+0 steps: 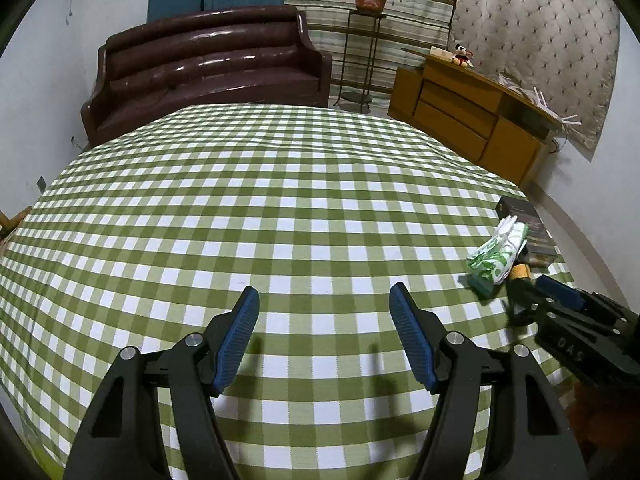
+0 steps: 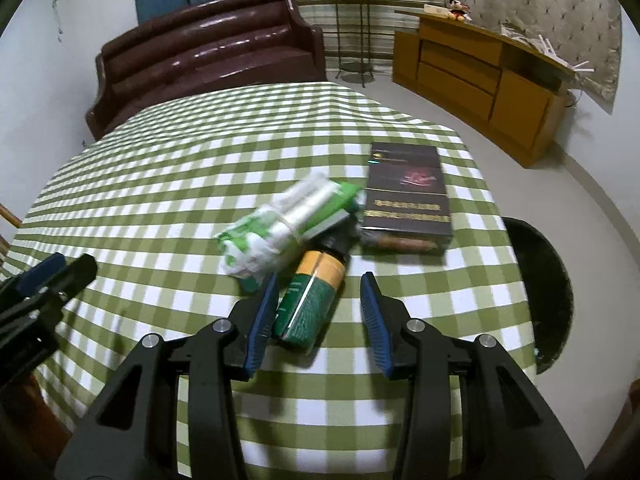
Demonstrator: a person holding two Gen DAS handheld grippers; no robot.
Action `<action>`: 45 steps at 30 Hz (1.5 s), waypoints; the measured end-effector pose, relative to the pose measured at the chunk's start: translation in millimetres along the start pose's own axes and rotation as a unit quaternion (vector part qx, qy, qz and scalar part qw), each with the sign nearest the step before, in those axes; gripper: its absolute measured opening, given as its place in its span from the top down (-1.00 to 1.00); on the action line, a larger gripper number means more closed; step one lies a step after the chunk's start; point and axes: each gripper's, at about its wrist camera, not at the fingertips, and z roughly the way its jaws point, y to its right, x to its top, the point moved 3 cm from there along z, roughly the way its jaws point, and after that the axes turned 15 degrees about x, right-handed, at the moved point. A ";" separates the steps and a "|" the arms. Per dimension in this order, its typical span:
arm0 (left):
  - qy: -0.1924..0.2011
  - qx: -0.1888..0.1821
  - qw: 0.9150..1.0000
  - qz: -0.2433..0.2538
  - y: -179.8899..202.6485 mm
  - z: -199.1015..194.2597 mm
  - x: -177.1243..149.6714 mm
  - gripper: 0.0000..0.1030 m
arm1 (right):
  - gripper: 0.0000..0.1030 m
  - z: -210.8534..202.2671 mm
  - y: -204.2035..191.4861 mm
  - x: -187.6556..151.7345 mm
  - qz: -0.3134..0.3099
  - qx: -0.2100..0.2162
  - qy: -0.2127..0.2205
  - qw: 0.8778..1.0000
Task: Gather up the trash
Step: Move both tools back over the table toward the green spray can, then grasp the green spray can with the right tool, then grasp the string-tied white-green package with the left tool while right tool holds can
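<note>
A green spray can with an orange band (image 2: 314,300) lies on the green checked tablecloth (image 2: 160,168). It sits between the fingers of my right gripper (image 2: 321,279); the left pad is against it and the right pad stands clear, so the gripper is open. A crumpled green-and-white plastic pack (image 2: 280,228) leans on the can's far end. A dark flat box (image 2: 408,196) lies beside them. My left gripper (image 1: 324,290) hangs open over bare cloth, left of the pack (image 1: 498,256) and the right gripper (image 1: 560,300).
A dark round container (image 2: 536,292) sits on the floor below the table's right edge. Beyond the table are a brown sofa (image 1: 208,68), a plant stand (image 1: 360,60) and a wooden cabinet (image 1: 472,116). A brown cigar-like stick (image 2: 404,244) lies against the box.
</note>
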 end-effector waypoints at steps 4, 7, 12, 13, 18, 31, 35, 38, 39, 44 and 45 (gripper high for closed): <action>-0.003 -0.006 1.000 0.001 0.2 4.3 0.7 -0.28 | 0.20 -0.4 1.5 -0.1 0.000 -0.008 -0.001 1.000; -0.003 -0.011 1.000 0.004 2.3 5.0 0.4 -0.28 | 0.20 2.6 -0.3 2.5 -0.005 -0.008 -0.001 1.000; -0.002 -0.017 1.000 0.010 7.1 5.3 3.5 -0.32 | 0.36 9.1 1.2 4.0 -0.002 -0.003 -0.012 1.000; -0.002 -0.018 1.000 0.011 8.9 5.4 4.1 -0.32 | 0.47 9.4 1.8 3.6 -0.002 -0.002 -0.014 1.000; -0.002 -0.025 1.000 0.019 19.9 6.6 7.6 -0.32 | 0.54 6.8 1.8 1.7 -0.005 0.004 -0.012 1.000; 0.008 -0.058 0.997 0.051 75.3 0.0 17.9 -0.37 | 0.55 -22.9 24.2 -12.8 0.003 0.000 0.008 1.000; 0.010 -0.071 0.995 0.068 93.8 1.4 19.7 -0.37 | 0.55 -30.5 39.5 -14.7 0.017 -0.005 0.015 1.000; 0.008 -0.079 0.993 0.085 109.9 5.4 21.3 -0.37 | 0.55 -35.3 51.1 -15.5 0.025 -0.006 0.020 0.999; 0.007 -0.080 0.993 0.091 115.1 7.9 21.9 -0.37 | 0.55 -35.5 54.0 -15.4 0.028 -0.006 0.021 0.999; -0.008 -0.085 0.990 0.111 132.9 23.4 24.9 -0.37 | 0.54 -37.6 65.3 -16.0 0.038 -0.003 0.026 0.999; -0.012 -0.086 0.990 0.114 135.3 27.4 26.3 -0.37 | 0.54 -37.9 66.1 -16.0 0.039 -0.002 0.026 0.999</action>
